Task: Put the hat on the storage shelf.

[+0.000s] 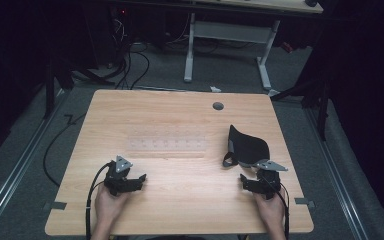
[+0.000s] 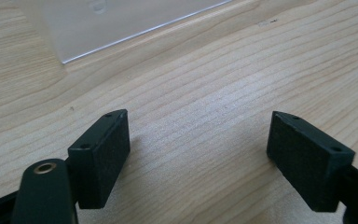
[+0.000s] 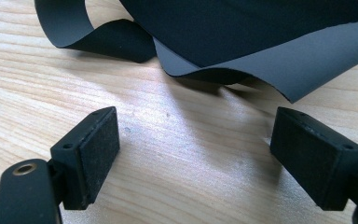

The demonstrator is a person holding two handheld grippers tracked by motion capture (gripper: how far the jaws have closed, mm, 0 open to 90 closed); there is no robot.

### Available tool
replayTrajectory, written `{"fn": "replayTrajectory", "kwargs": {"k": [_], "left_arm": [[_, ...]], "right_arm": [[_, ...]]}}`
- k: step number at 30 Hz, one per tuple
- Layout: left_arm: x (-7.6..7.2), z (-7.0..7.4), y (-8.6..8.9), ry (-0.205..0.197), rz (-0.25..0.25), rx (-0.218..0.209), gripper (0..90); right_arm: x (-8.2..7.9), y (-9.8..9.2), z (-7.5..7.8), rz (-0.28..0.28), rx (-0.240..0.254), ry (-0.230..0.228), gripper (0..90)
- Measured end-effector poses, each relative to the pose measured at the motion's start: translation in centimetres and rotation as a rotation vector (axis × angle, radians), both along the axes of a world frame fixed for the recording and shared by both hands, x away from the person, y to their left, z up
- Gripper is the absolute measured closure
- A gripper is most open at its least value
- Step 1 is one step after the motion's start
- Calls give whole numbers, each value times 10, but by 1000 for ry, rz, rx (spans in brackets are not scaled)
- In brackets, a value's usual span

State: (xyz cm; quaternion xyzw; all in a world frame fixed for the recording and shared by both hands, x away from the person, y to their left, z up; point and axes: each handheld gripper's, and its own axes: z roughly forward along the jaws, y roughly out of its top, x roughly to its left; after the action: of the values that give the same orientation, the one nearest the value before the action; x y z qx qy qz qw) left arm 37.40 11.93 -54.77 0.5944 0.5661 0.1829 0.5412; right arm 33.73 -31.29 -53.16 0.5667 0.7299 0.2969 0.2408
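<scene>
the black pouch [image 1: 247, 146] lies on the bench [image 1: 180, 200], just beyond the right gripper [image 1: 250, 186]; left gripper [image 1: 130, 182] sits well left of it. both fingers released, empty. the limp edge could slip or bunch if pinched shallowly.

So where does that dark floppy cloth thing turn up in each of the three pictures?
High view: the dark cloth piece lies right of centre on the wooden table, just beyond the right hand-held gripper.
Left gripper view: not in it; a clear plastic sheet lies ahead instead.
Right gripper view: the cloth spans the top, apart from the open jaws.
Shared landmark: the pale wood-grain tabletop.
</scene>
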Motion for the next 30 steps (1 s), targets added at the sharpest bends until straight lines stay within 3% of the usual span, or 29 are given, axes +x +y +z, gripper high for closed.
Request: {"fn": "replayTrajectory", "kwargs": {"k": [17,23,30], "left_arm": [[0,0,0,-1,3,2,220],[0,0,0,0,7,-2,226],[-1,0,0,-3,-1,1,232]], "right_arm": [[0,0,0,2,5,-2,169],[-3,3,0,-29,4,-2,175],[-3,3,0,-13,-3,0,149]]}}
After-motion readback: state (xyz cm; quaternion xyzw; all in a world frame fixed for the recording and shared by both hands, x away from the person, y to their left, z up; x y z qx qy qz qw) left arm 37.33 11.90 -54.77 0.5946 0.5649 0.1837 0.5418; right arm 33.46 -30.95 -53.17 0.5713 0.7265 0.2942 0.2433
